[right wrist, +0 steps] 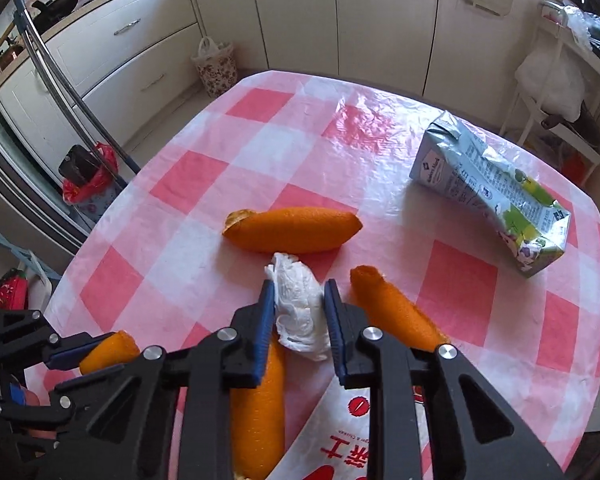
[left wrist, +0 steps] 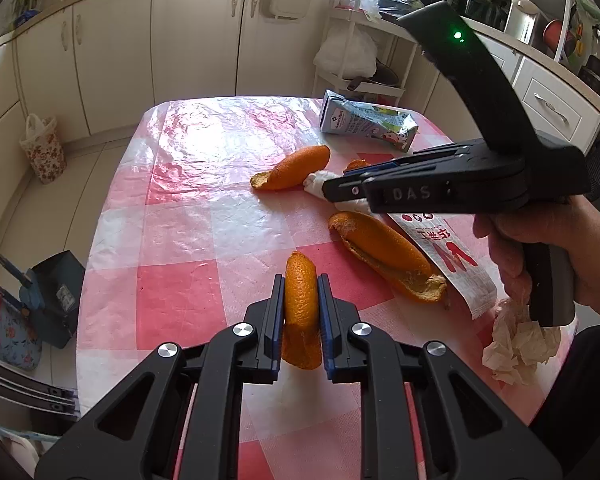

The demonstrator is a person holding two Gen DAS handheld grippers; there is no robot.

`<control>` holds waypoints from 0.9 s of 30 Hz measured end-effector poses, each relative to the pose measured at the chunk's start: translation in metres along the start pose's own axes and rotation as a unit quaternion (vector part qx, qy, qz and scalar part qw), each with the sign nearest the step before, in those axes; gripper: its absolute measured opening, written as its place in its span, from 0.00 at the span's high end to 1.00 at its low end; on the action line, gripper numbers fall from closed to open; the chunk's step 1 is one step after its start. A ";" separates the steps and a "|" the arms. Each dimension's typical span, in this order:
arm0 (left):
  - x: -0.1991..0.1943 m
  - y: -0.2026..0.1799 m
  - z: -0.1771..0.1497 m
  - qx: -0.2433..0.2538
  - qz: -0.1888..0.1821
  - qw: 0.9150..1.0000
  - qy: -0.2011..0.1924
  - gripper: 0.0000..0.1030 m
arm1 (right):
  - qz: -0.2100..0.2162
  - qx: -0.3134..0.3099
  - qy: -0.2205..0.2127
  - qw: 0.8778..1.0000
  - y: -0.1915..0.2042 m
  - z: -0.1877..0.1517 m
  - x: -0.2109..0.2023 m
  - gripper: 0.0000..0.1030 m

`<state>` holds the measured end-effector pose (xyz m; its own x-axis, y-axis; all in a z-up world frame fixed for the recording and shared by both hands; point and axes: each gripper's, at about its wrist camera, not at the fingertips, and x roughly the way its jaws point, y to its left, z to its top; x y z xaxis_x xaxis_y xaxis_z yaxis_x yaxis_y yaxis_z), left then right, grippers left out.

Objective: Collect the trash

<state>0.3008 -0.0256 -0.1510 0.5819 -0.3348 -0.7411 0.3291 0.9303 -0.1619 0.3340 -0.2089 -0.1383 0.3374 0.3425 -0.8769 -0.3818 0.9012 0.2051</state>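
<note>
My left gripper point(left wrist: 301, 284) is shut on a curved piece of orange peel point(left wrist: 301, 312) and holds it above the table; it also shows at the lower left of the right wrist view point(right wrist: 108, 350). My right gripper point(right wrist: 298, 292) is shut on a crumpled white tissue point(right wrist: 300, 312), which also shows in the left wrist view point(left wrist: 320, 184). Loose orange peels lie on the checked tablecloth point(right wrist: 292, 228) point(right wrist: 396, 312) point(right wrist: 256, 412). A crushed milk carton point(right wrist: 496, 188) lies at the far right. A red-and-white wrapper point(right wrist: 340, 436) lies below my right gripper.
Another crumpled tissue point(left wrist: 516, 344) lies near the table's right edge. A floral trash bag point(right wrist: 216, 66) stands on the floor by the cabinets. A dustpan point(left wrist: 56, 296) and a red bag point(right wrist: 88, 184) sit on the floor to the left.
</note>
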 end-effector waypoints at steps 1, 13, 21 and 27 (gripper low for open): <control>0.000 0.000 0.000 0.000 0.000 1.000 0.000 0.85 | 0.002 0.002 -0.007 1.000 0.000 -0.001 -0.004 0.79; -0.032 -0.021 0.005 0.021 -0.050 0.997 -0.053 0.86 | 0.040 0.071 -0.128 0.988 -0.038 -0.067 -0.143 0.79; -0.067 -0.126 0.010 0.075 -0.155 0.984 -0.047 0.85 | -0.020 0.162 -0.157 0.974 -0.111 -0.179 -0.230 0.79; -0.064 -0.255 0.020 0.187 -0.236 0.953 -0.004 0.85 | -0.062 0.253 -0.166 0.951 -0.159 -0.270 -0.259 0.79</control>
<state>0.1942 -0.2447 -0.0495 0.3086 -0.7059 -0.6376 0.7975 0.5573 -0.2310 0.0752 -0.5127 -0.0612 0.6378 0.2145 -0.7398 0.1131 0.9239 0.3654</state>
